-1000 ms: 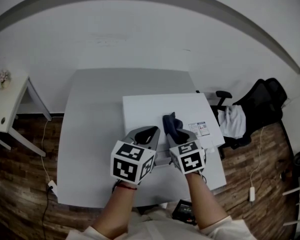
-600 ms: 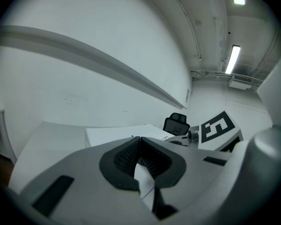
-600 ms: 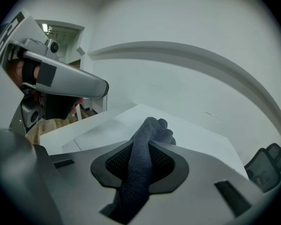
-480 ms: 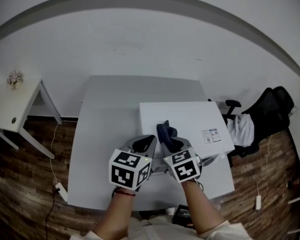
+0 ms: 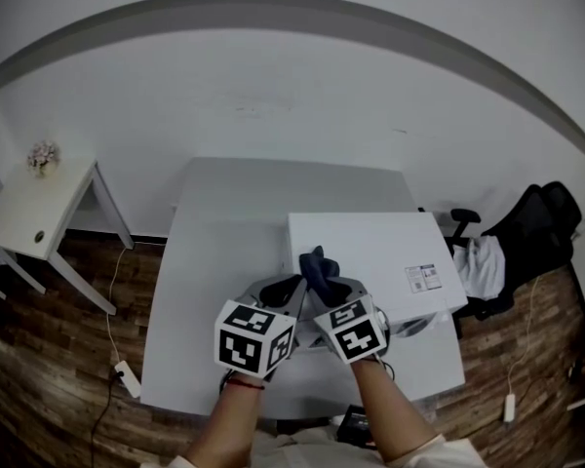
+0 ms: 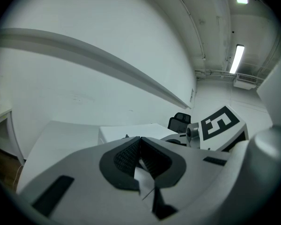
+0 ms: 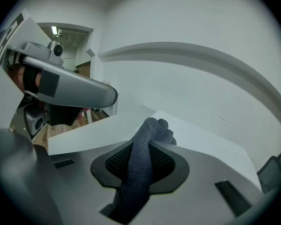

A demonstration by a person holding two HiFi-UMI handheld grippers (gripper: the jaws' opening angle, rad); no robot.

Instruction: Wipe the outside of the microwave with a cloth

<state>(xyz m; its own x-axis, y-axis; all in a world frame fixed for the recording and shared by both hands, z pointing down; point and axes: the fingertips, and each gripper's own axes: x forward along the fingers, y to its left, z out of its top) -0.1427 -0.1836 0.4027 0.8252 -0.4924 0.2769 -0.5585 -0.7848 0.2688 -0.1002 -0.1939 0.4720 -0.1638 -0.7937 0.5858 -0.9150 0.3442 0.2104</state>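
Grey knit cloth (image 7: 139, 172) clamped in right gripper (image 5: 322, 279), over near-left corner of white microwave (image 5: 380, 247) on table (image 5: 219, 271). Left gripper (image 6: 140, 140) just beside, jaws pressed together, holding nothing.

My left gripper (image 5: 291, 289) and right gripper (image 5: 328, 289) are pale grey shells with black mesh pads (image 6: 124, 157). Each carries a black-and-white marker cube (image 5: 254, 336). I wear pale sleeves (image 5: 421, 450) and a red wristband (image 5: 242, 382).

My right claw (image 7: 141, 146) grips a dark knitted cloth (image 7: 152, 128), coarse and matt, between ribbed black pads (image 7: 117, 165); its shell is smooth grey plastic. The microwave (image 5: 370, 247) and bench (image 5: 224, 261) are smooth matt white; the floor (image 5: 68, 359) at nine o'clock is wood plank
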